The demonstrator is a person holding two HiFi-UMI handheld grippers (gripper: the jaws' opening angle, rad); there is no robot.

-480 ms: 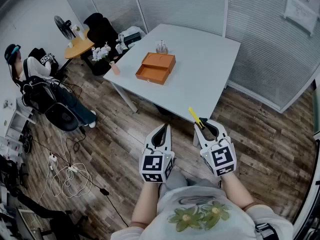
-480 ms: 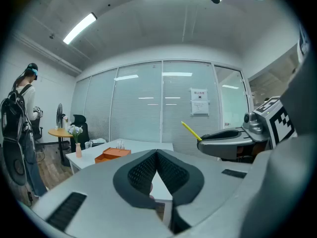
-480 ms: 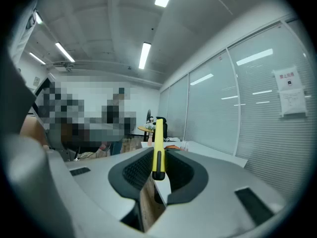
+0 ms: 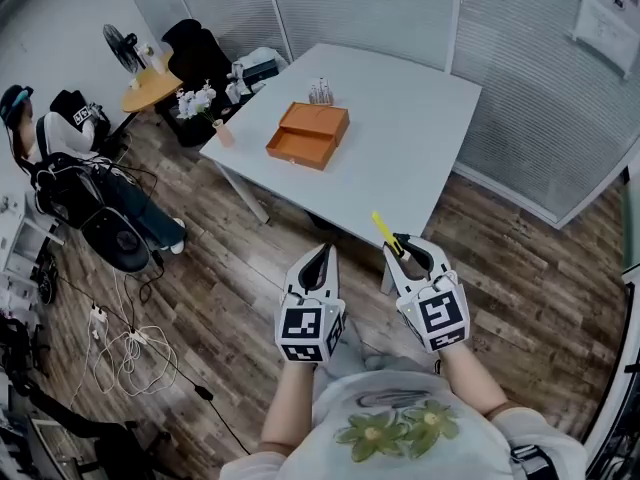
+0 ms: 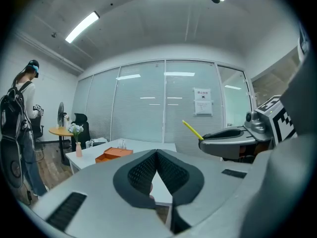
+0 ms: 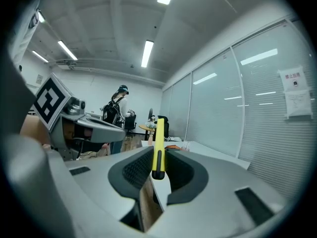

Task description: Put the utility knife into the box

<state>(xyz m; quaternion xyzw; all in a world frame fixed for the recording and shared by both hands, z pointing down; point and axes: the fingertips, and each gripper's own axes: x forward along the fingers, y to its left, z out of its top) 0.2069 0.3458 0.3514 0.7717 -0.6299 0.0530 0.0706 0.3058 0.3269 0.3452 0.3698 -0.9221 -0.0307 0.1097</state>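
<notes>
The right gripper (image 4: 405,246) is clamped on the yellow utility knife (image 4: 385,231). In the right gripper view the knife stands upright between the two dark pads, which press on its lower, black-edged end, while most of the yellow body rises above the jaw tips. In the head view, the knife sticks out past the jaw tips toward the upper left, just below the frame's centre, over the near edge of the white table (image 4: 420,118).

The orange box (image 4: 308,135) sits on that table in the upper middle of the head view, toward the table's left side. It is well apart from the knife and both grippers, with bare tabletop between them. A few small clear items stand just behind the box.

The left gripper (image 4: 322,253) is just left of the right one, over the wooden floor (image 4: 230,278) at about the same height. Its jaws are together, with nothing between them, as the left gripper view shows.

At the far left of the head view a person with a backpack (image 4: 60,133) stands near a round wooden table (image 4: 150,90) and a vase of white flowers (image 4: 195,103). White cables (image 4: 135,348) lie on the floor at the lower left.
</notes>
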